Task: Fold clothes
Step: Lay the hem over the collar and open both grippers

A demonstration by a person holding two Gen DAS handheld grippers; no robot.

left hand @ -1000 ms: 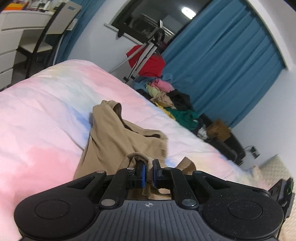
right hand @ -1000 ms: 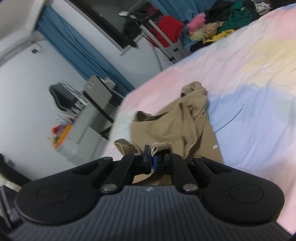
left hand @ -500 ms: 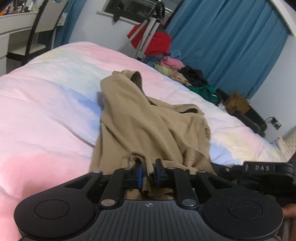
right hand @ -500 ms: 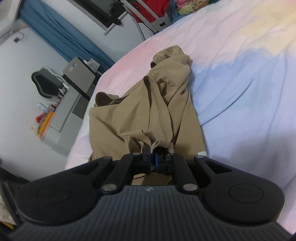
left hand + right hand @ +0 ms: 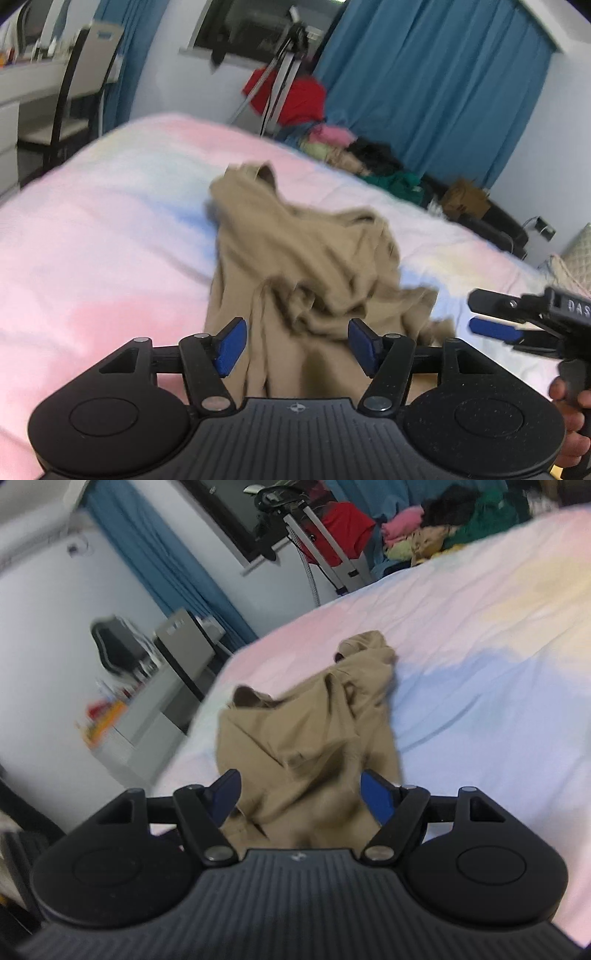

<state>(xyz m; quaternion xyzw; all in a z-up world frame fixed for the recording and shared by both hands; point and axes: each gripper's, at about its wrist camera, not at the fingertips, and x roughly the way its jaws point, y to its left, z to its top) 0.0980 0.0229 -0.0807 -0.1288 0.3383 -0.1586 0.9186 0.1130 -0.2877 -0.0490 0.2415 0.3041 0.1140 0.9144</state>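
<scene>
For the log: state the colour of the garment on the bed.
Tan garment, plain with no pattern; clearest in the right wrist view.

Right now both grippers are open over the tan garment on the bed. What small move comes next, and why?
Probably spread it flat first: bring the left gripper and right gripper down to pinch opposite edges of the tan garment. It lies crumpled in a heap on the pastel bedspread, both jaws stand wide open with nothing between them, and no fold shows yet.
</scene>
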